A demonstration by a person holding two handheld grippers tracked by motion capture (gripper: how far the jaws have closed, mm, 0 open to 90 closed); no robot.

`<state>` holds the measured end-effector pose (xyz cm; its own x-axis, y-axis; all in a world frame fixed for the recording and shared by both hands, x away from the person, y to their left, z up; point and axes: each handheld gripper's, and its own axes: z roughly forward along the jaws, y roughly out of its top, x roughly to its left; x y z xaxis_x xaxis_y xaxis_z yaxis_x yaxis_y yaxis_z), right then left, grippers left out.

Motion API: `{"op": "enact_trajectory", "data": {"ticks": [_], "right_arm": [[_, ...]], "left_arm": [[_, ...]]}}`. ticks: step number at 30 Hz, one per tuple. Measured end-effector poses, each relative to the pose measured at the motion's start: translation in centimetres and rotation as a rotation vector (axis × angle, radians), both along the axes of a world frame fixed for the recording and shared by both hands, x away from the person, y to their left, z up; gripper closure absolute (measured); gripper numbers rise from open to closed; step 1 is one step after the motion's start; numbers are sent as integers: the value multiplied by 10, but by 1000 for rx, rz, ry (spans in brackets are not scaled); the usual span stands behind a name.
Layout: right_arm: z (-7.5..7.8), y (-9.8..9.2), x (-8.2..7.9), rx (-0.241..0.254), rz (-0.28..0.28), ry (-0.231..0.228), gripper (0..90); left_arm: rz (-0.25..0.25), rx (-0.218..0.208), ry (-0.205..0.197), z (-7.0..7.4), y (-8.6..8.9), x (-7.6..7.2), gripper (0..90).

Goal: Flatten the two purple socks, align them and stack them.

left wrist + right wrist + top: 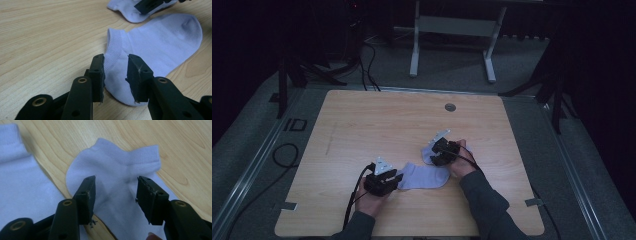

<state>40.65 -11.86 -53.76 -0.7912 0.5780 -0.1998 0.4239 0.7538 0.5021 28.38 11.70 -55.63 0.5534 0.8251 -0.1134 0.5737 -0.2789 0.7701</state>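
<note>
Meanwhile, two pale socks lie under two open grippers

Down on the light wooden worktop lie two pale lilac ankle socks of soft knit, just beside each other near the person's edge. The nearer sock lies flat toward the left gripper, its ribbed cuff pointing away across the wood. That gripper hovers low at the sock's heel end, jaws partly apart with the fabric showing between them, the pads not pressing on it. The second sock sits under the right gripper, cuff end farthest from the camera. Its jaws stand well apart over the middle of the sock, gripping nothing. From the high view, both hands rest low at the socks.
</note>
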Motion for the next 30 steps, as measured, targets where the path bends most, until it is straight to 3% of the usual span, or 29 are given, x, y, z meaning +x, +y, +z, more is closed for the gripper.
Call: {"op": "enact_trajectory", "data": {"ticks": [7,13,18,22,27,30], "right_arm": [[-1,6,4,13,25,10,477],[-4,0,18,115,-13,144,455],[-3,0,20,114,-16,152,467],[-2,2,20,114,-50,150,590],[-2,0,24,125,-76,139,817],[-3,-5,26,163,-95,154,842]], "left_arm": [[-3,1,4,0,-1,0,665],[-8,5,1,-1,-2,0,665],[-9,5,3,-2,-2,0,665],[-9,8,3,-1,-2,0,665],[-1,1,3,-1,-1,0,660],[3,5,3,-1,0,0,653]]}}
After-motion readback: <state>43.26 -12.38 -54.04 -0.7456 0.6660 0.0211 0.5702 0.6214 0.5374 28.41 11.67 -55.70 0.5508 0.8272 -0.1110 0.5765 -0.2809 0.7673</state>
